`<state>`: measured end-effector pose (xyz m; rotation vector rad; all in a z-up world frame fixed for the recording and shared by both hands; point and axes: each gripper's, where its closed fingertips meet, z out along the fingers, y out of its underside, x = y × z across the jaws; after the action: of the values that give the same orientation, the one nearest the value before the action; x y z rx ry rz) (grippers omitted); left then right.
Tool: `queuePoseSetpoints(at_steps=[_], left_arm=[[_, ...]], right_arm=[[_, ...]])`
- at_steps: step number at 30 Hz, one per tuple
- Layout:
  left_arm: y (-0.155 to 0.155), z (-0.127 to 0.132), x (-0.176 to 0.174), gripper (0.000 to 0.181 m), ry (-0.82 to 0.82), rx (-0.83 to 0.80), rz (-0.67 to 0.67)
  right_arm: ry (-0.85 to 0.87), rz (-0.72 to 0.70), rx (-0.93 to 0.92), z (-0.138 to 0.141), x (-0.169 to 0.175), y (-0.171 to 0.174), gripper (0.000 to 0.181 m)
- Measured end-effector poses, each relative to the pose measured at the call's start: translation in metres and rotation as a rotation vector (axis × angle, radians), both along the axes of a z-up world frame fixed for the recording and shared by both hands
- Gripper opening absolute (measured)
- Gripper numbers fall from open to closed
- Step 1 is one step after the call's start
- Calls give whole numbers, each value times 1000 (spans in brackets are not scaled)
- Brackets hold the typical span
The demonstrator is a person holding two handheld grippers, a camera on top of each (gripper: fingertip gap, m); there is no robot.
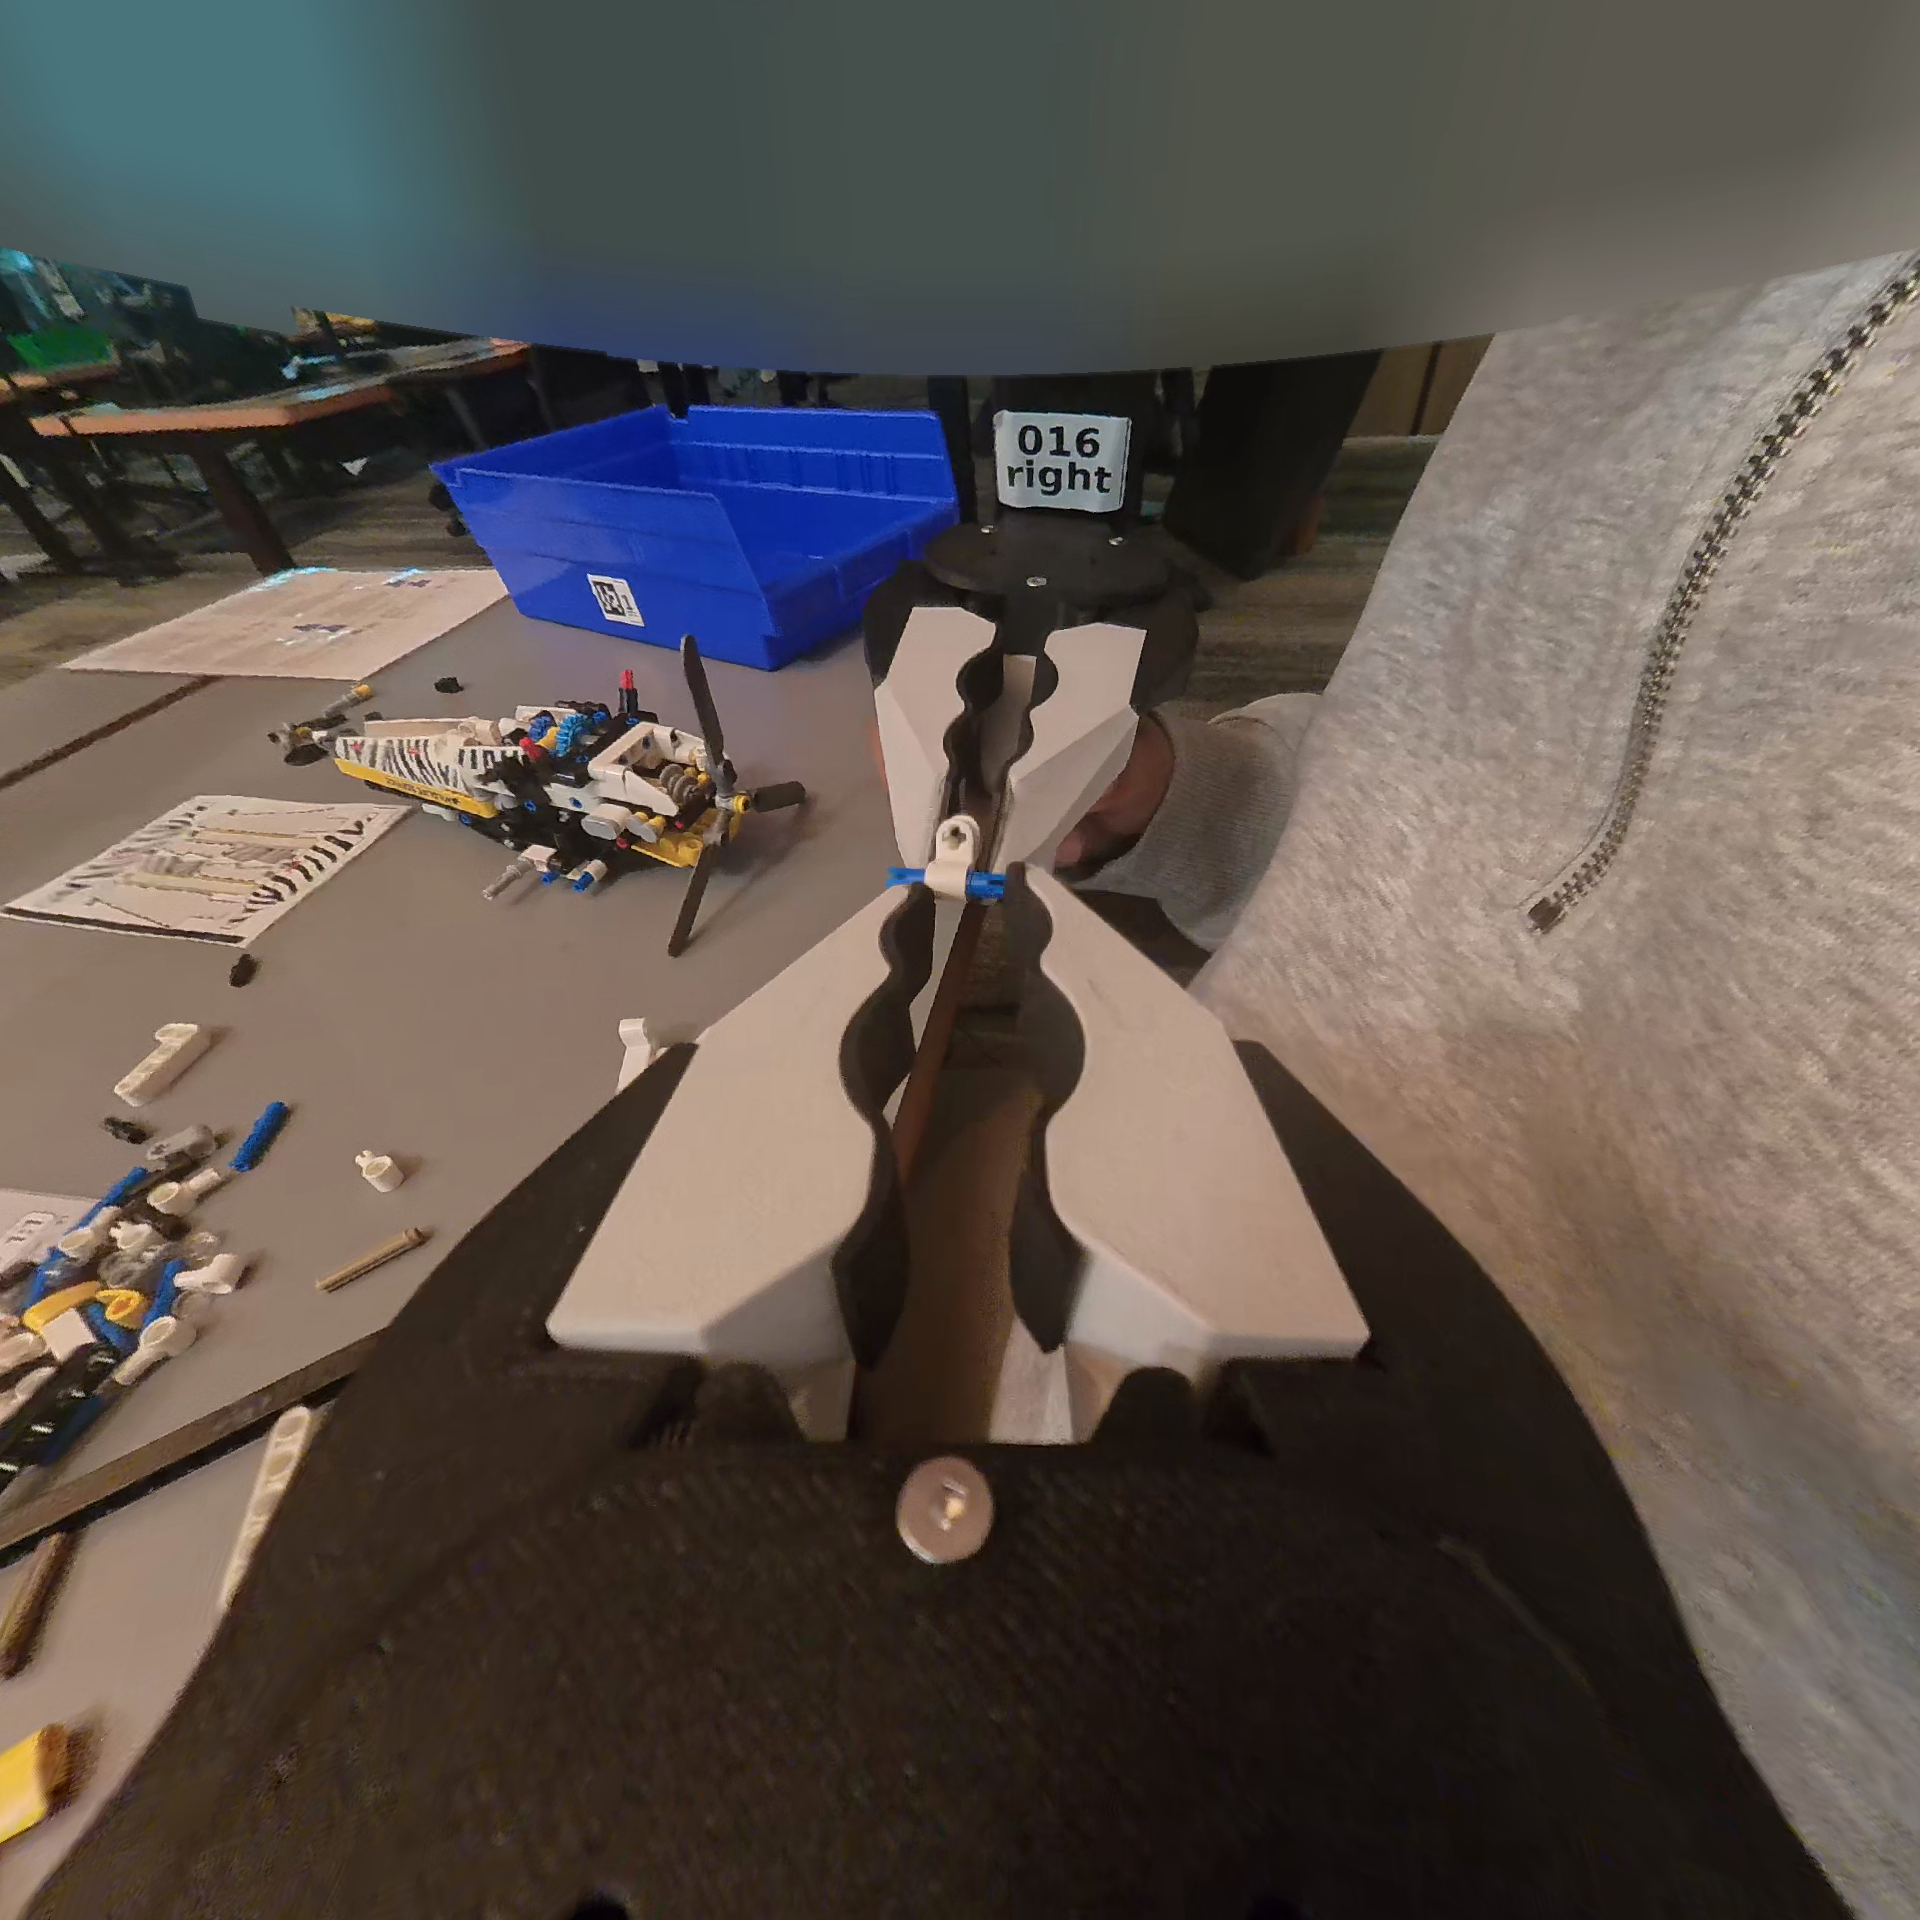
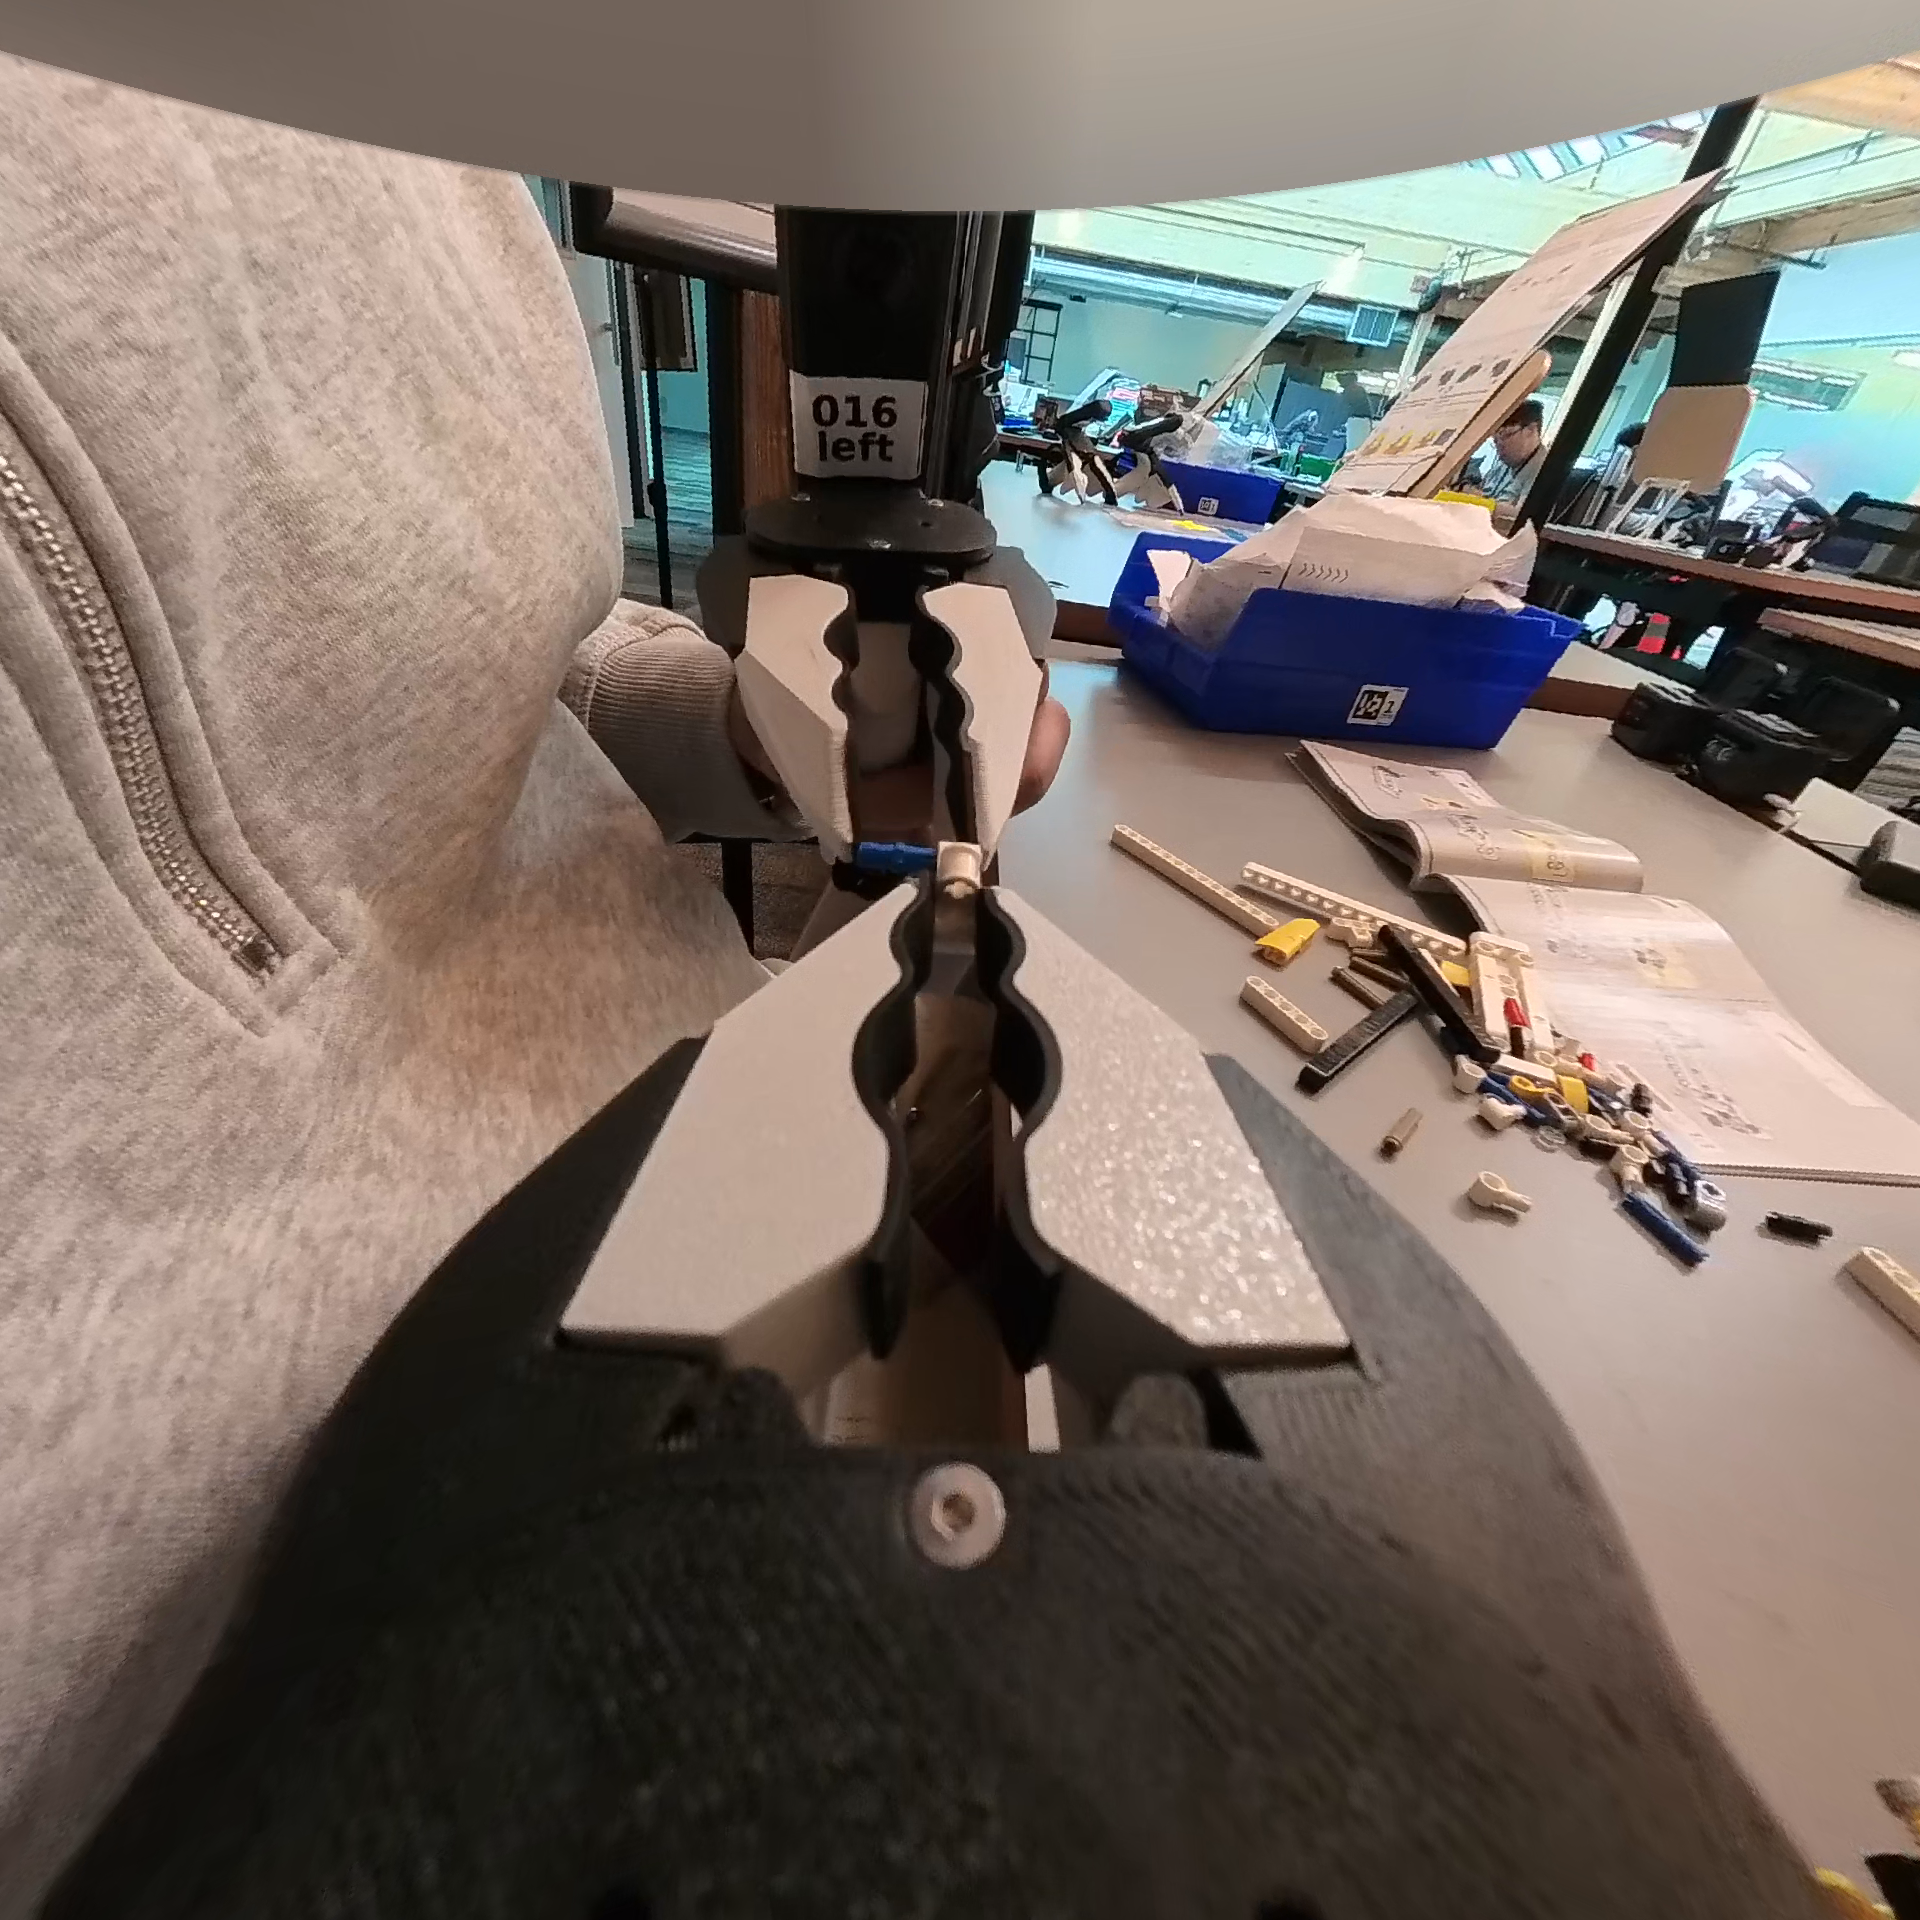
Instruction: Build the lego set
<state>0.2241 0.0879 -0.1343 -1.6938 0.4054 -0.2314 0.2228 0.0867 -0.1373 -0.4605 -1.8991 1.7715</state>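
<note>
My left gripper [image 1: 961, 891] and right gripper [image 2: 956, 899] meet tip to tip in front of a person's grey hoodie [image 1: 1610, 935], off the table's near edge. A small white connector [image 1: 956, 847] carries a blue pin [image 1: 982, 883] through it. In the right wrist view, my right gripper is shut on the white connector [image 2: 958, 864]. The left gripper [image 2: 914, 844] closes on the blue pin [image 2: 891, 857] from the opposite side. The right gripper [image 1: 971, 821] also shows in the left wrist view. A partly built yellow, white and black aircraft model [image 1: 540, 779] with a black propeller lies on the grey table [image 1: 468, 1018].
A blue bin [image 1: 707, 520] stands behind the model, with a sticker sheet [image 1: 208, 862] and paper [image 1: 291, 623] to its left. Loose parts [image 1: 104, 1278] lie near the table's front. In the right wrist view there are a filled blue bin [image 2: 1330, 665], an open booklet [image 2: 1558, 904] and scattered beams [image 2: 1455, 997]. My two grippers' fingertips are within a few centimetres of each other.
</note>
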Motion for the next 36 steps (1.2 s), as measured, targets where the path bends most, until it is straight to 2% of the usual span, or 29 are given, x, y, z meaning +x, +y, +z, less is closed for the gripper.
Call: queuePoseSetpoints(at_steps=[8, 18, 25, 28, 36], left_arm=[[0, -5, -4, 12, -9, -21, 10], [8, -1, -10, 13, -28, 29, 61], [8, 8, -27, 21, -182, 66, 100], [11, 9, -37, 21, -256, 68, 122], [22, -11, -54, 22, -315, -14, 161]], right_arm=[[-10, -10, 10, -3, -3, 0, 6], [-7, -37, -62, 0, -9, 8, 6], [0, -80, -178, 13, -14, 23, 6], [-15, -115, -169, 10, -19, 25, 6], [-37, -270, -141, 1, -32, 38, 6]])
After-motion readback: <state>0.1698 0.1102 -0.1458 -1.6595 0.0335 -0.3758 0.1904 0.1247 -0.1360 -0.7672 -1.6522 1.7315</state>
